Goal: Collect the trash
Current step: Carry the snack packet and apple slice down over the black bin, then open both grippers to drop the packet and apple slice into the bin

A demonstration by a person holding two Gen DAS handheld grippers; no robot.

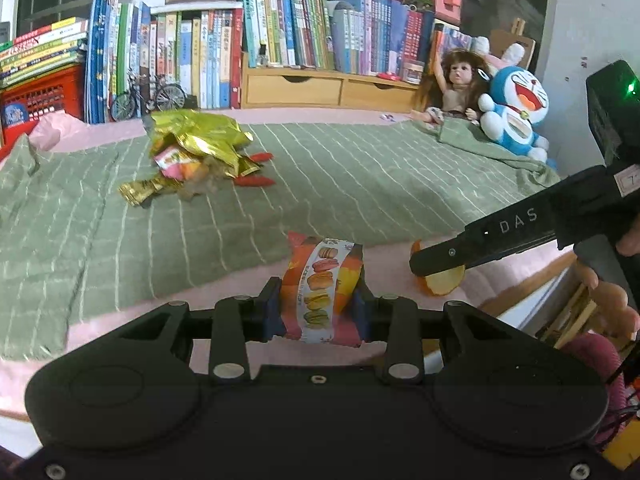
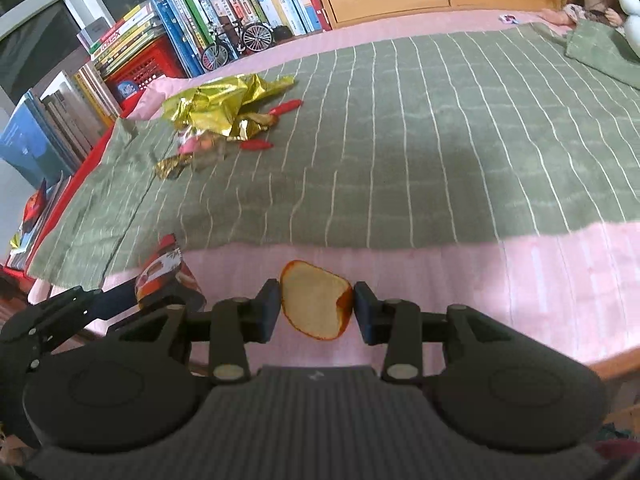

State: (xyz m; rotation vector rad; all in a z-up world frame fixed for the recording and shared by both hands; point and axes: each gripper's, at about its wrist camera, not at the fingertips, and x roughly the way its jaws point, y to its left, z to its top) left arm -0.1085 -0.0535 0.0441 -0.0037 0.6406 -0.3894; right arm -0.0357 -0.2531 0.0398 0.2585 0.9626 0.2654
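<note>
While your left gripper (image 1: 318, 310) hangs over the near edge of the bed, its jaws are clamped on a snack packet (image 1: 320, 288) printed with a strip of macarons, the 2 blue pads pressing its sides. That packet stands upright between the pads, above the pink sheet (image 1: 248, 280) just in front of the green striped blanket (image 1: 340, 184).

Your right gripper (image 2: 316, 308) sits just beside it to the right, and its jaws are clenched on a piece of orange peel (image 2: 314, 300), pale inner side facing the camera, orange rim touching both pads. From the left wrist view you see the same peel (image 1: 442, 280) under the black finger marked DAS, with your hand (image 1: 612, 292) behind it at the right edge.

More trash lies well apart from both grippers, far back on the left part of the blanket: a crumpled gold foil wrapper (image 1: 200, 136), a pink and orange packet (image 1: 178, 160) tucked under it, a smaller gold wrapper (image 1: 140, 190) nearer you, and 2 red pieces (image 1: 256, 180) to its right.

Behind the bed stand rows of books (image 1: 224, 52), a model bicycle (image 1: 148, 96), a red crate (image 1: 44, 96) and a wooden drawer unit (image 1: 316, 88). A doll (image 1: 456, 80) and a blue plush toy (image 1: 516, 112) sit at the far right corner.
</note>
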